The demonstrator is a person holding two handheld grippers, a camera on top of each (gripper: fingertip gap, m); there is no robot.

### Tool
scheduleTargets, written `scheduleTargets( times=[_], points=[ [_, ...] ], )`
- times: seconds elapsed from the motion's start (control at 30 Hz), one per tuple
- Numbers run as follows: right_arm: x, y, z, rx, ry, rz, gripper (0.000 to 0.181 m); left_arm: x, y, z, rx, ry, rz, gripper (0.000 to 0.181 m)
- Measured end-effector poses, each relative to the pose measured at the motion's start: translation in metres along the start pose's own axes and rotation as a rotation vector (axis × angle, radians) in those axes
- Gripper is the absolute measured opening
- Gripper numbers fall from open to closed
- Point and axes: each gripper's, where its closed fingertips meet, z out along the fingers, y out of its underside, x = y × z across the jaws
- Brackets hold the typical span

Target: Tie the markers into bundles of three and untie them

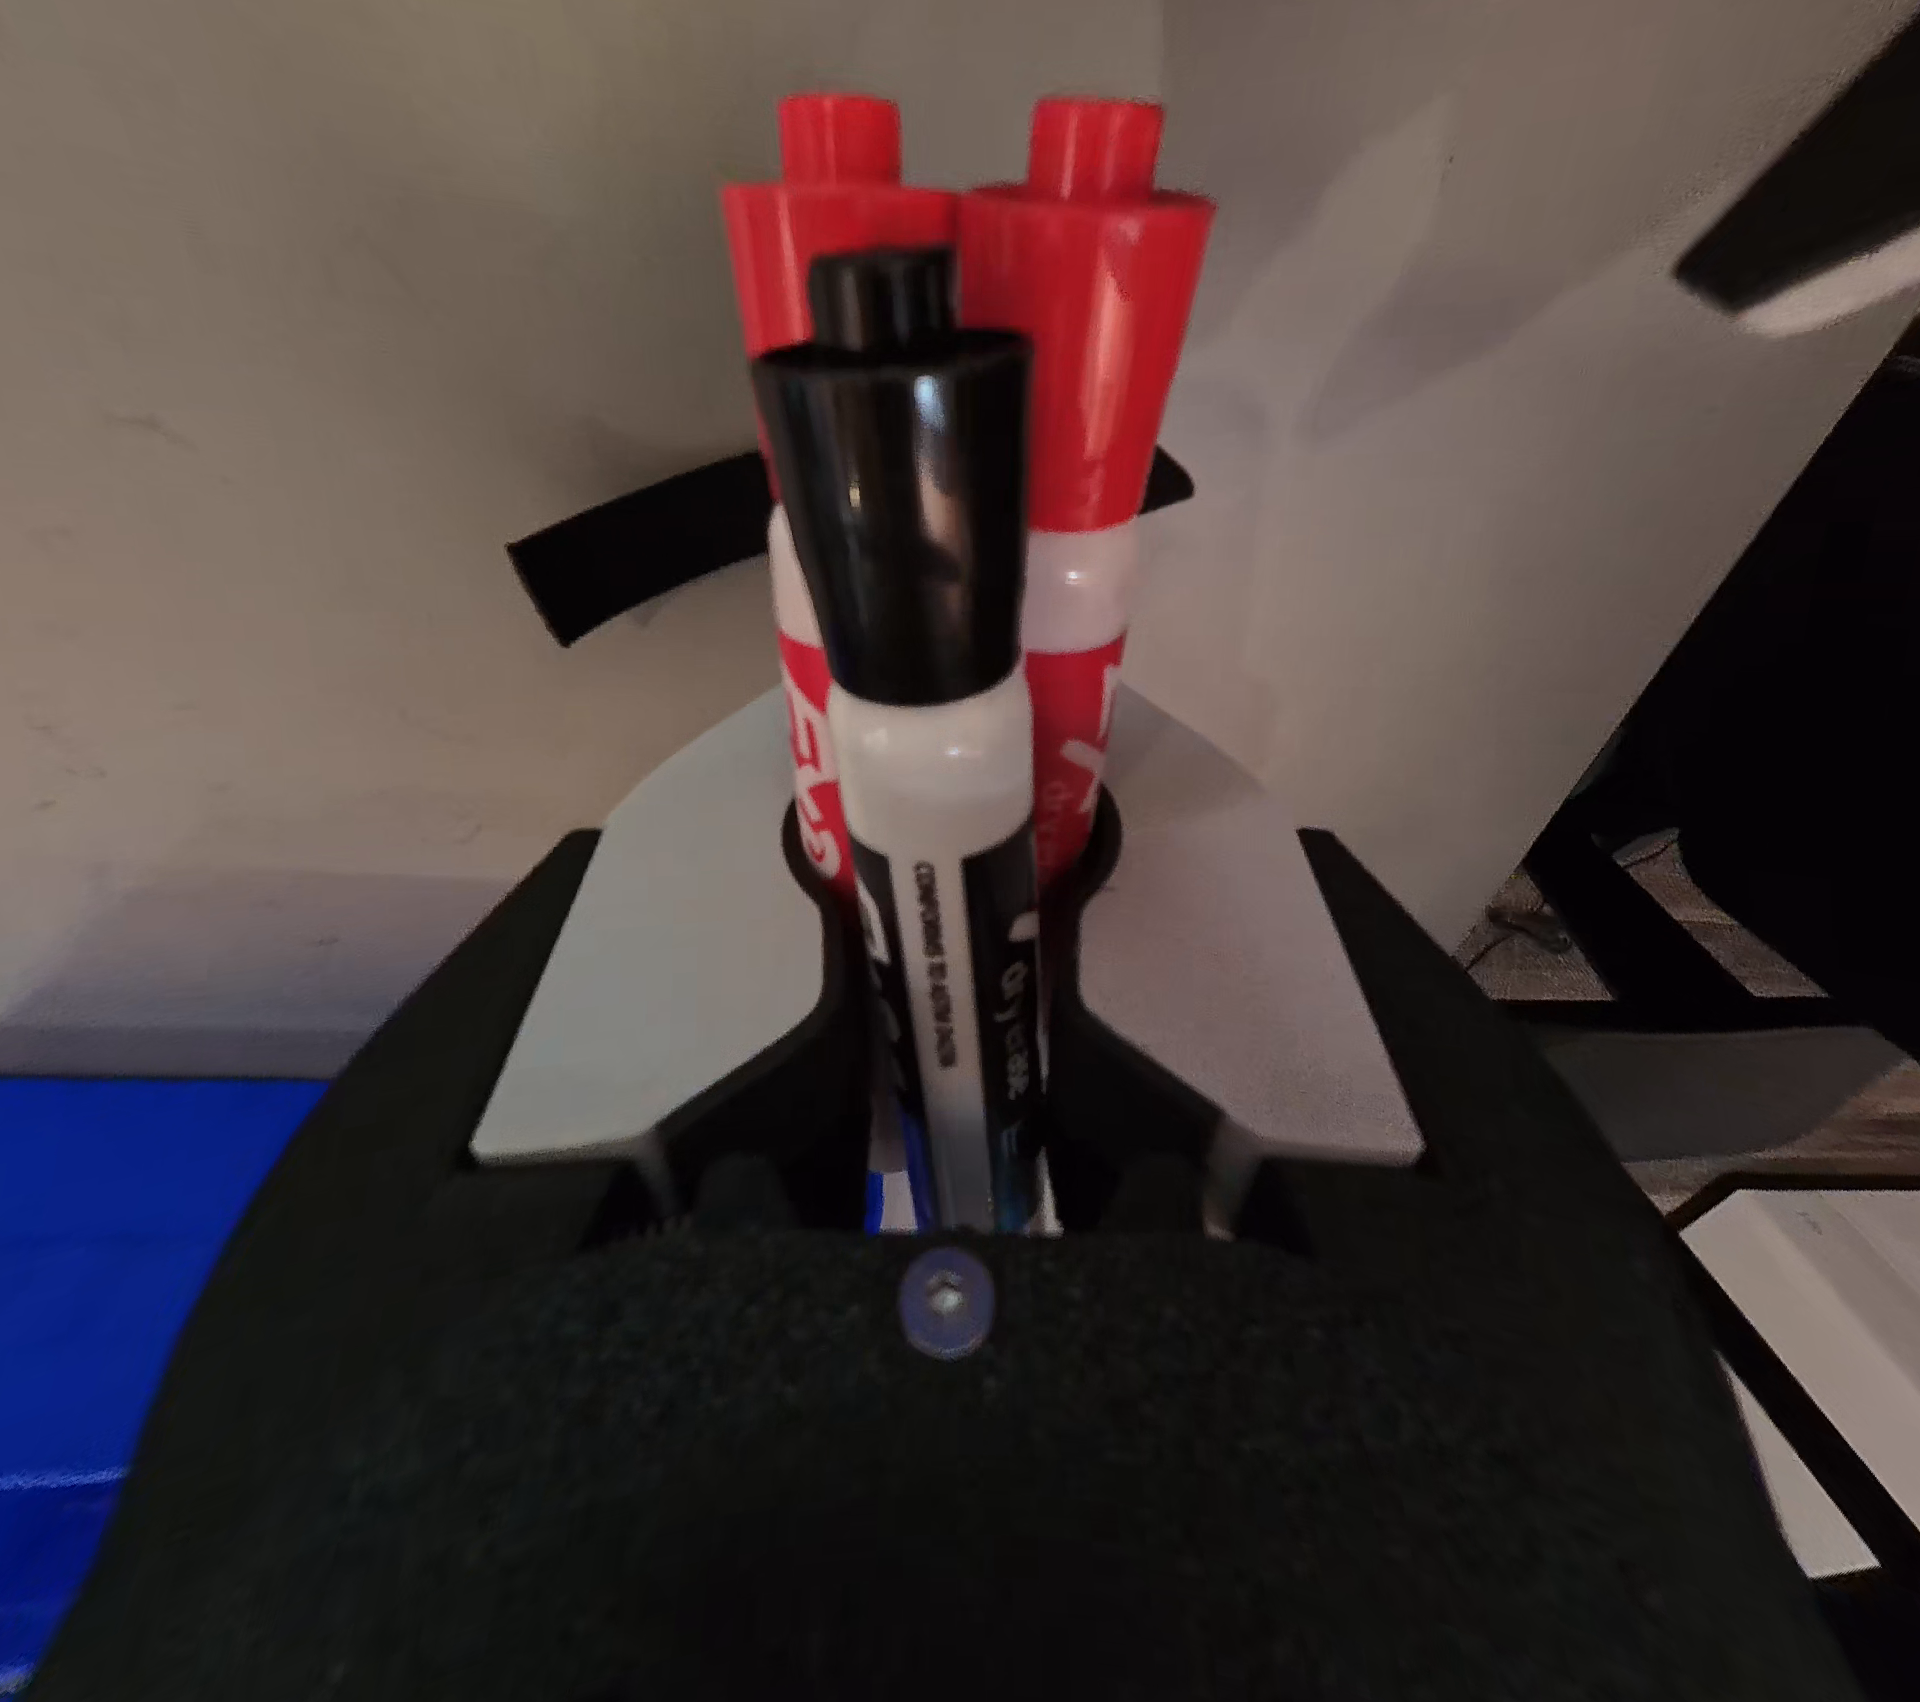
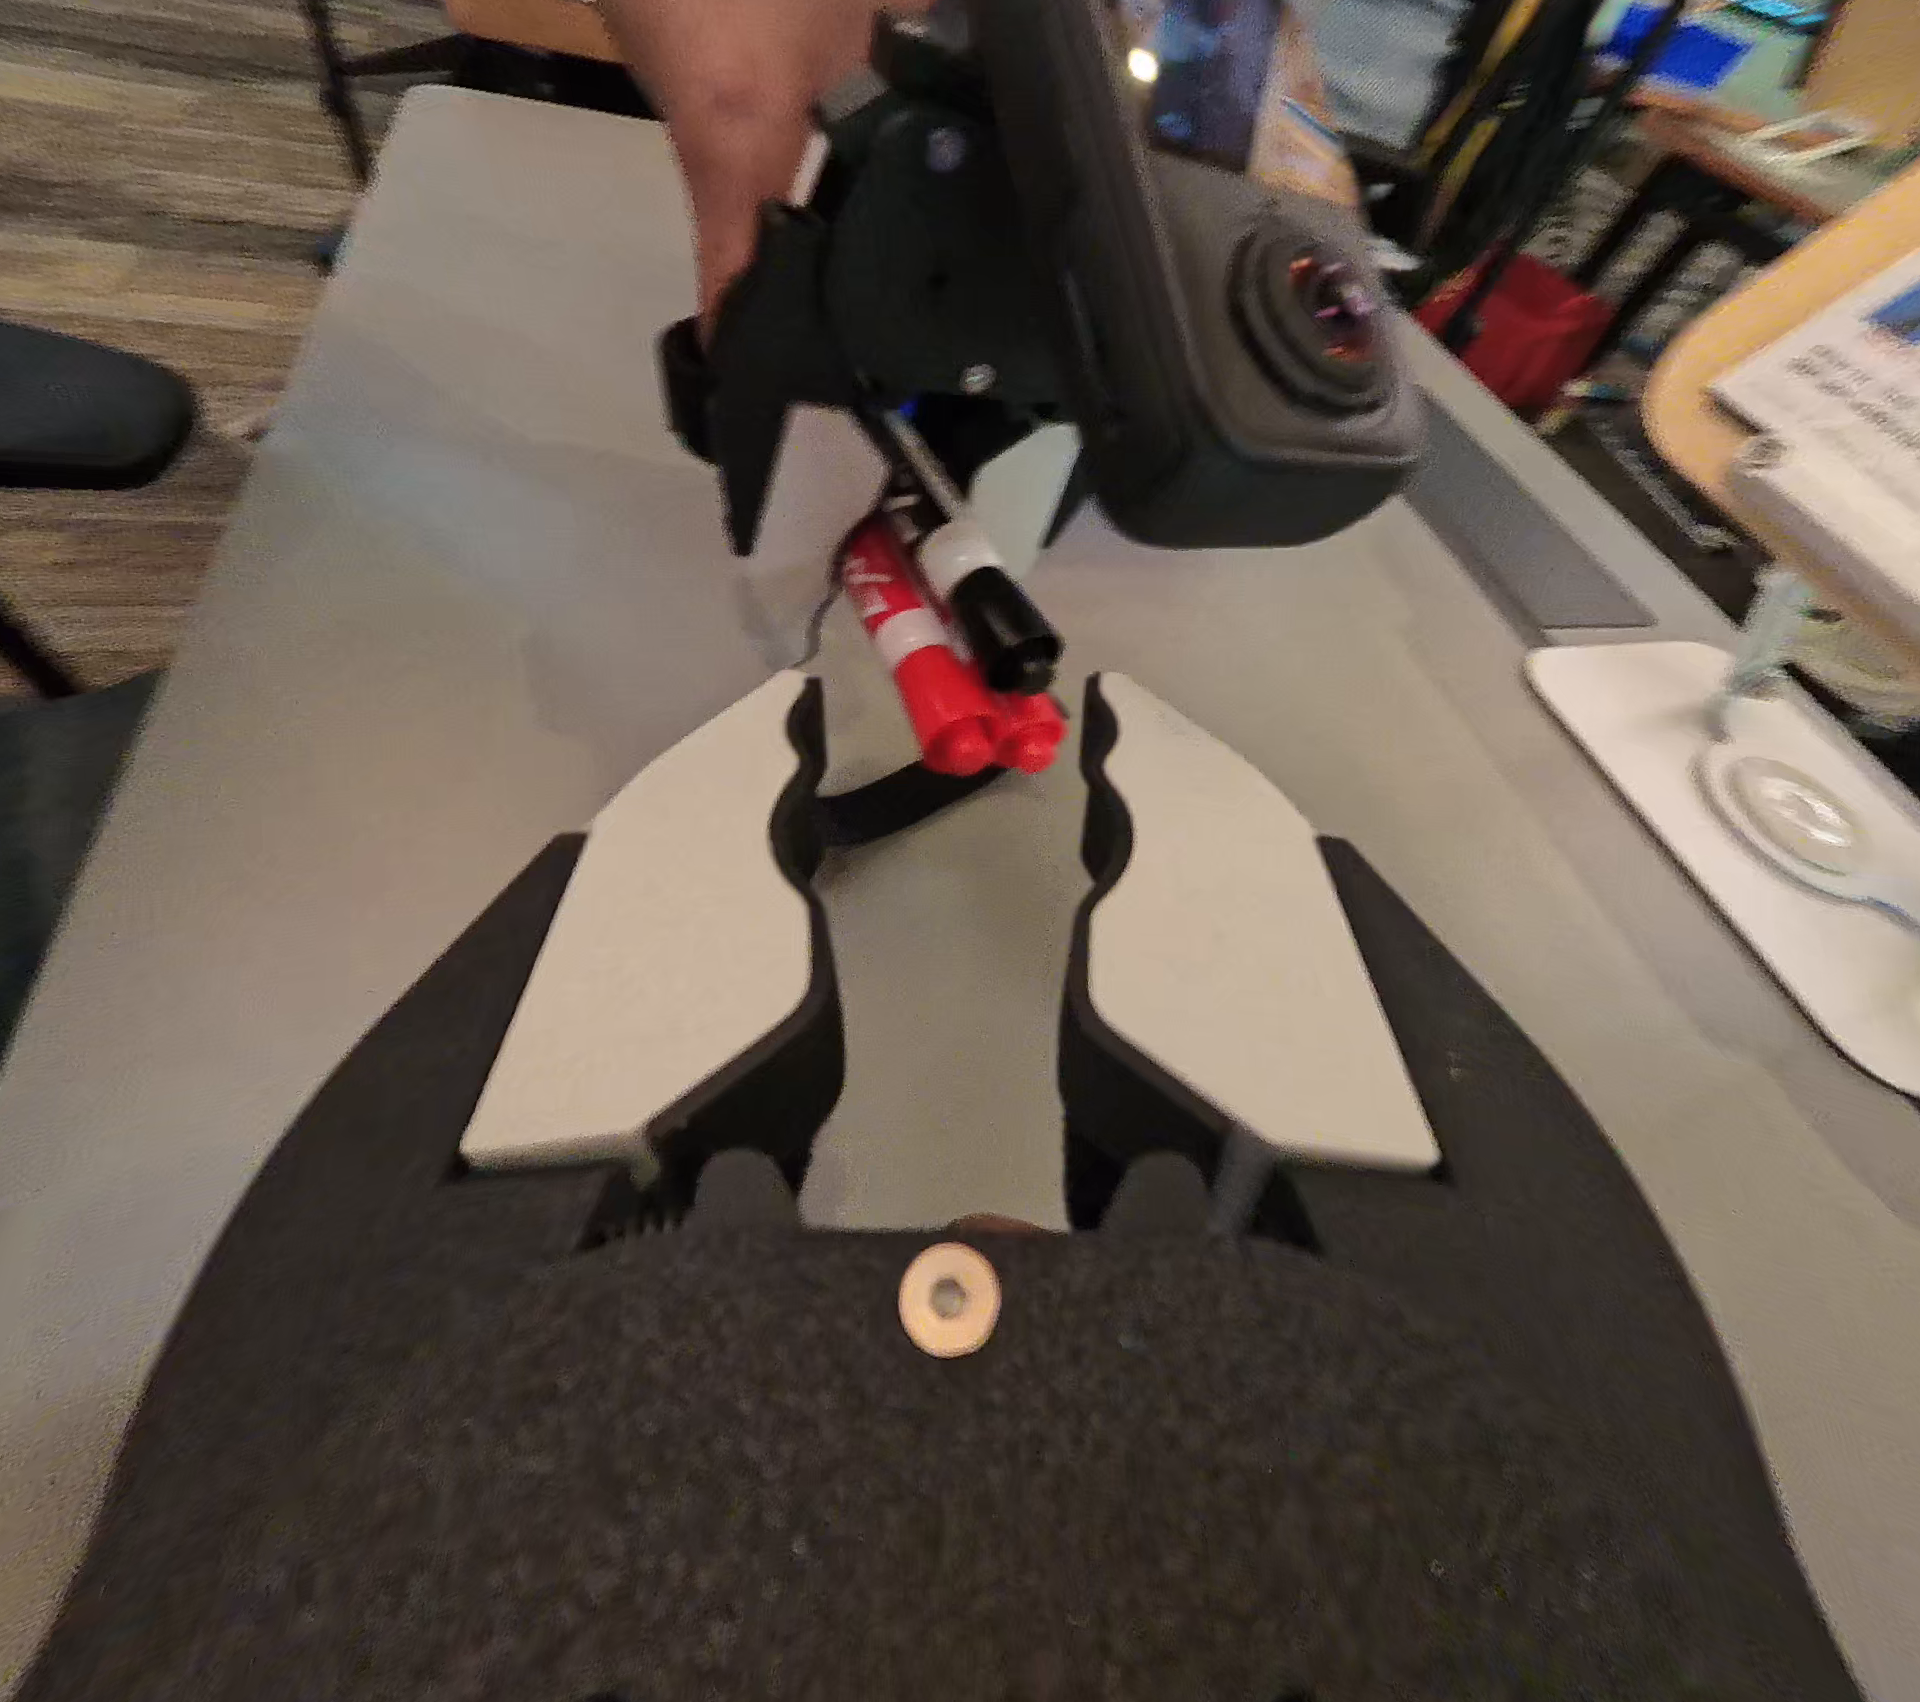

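The grey counter [image 2: 416,509] lies beneath. Your left gripper [image 1: 951,863] pinches three markers [image 1: 935,530] between its fingers, caps angled down at the strap [image 2: 883,805] — ready for wrapping. Your right gripper [image 2: 951,779] waits, fingers spread — holding nothing.

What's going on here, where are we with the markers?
The left tongs are shut on a bundle of three markers: two red markers and one black marker, caps pointing down at the grey table. A black strap lies on the table just beyond the caps; I can't tell whether it goes around them. The right tongs are open and empty, facing the bundle close to the strap.
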Motion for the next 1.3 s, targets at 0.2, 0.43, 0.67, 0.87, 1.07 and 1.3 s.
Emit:
scheduleTargets(
  times=[0.2,0.43,0.67,0.87,1.07,1.3],
  points=[
    [0.005,-0.009,0.008,0.131,-0.115,0.275,0.034,0.004,0.0,-0.003,0.005,-0.013,0.016,0.041],
    [0.0,0.008,0.02,0.071,-0.197,0.361,0.023,0.011,-0.003,-0.003,-0.004,-0.011,0.041,0.041],
    [0.002,0.011,0.014,0.062,-0.195,0.358,0.018,0.011,-0.004,-0.001,-0.003,-0.014,0.041,0.041],
    [0.003,0.013,0.013,0.06,-0.196,0.373,0.033,0.006,-0.001,-0.002,-0.001,-0.034,0.02,0.041],
    [0.008,0.017,0.0,0.021,-0.164,0.326,0.039,-0.005,0.018,-0.004,0.006,-0.052,-0.026,0.041],
    [-0.032,0.054,0.021,-0.246,-0.145,0.128,0.057,-0.022,0.058,-0.011,0.03,-0.052,-0.134,0.041]
  ],
)
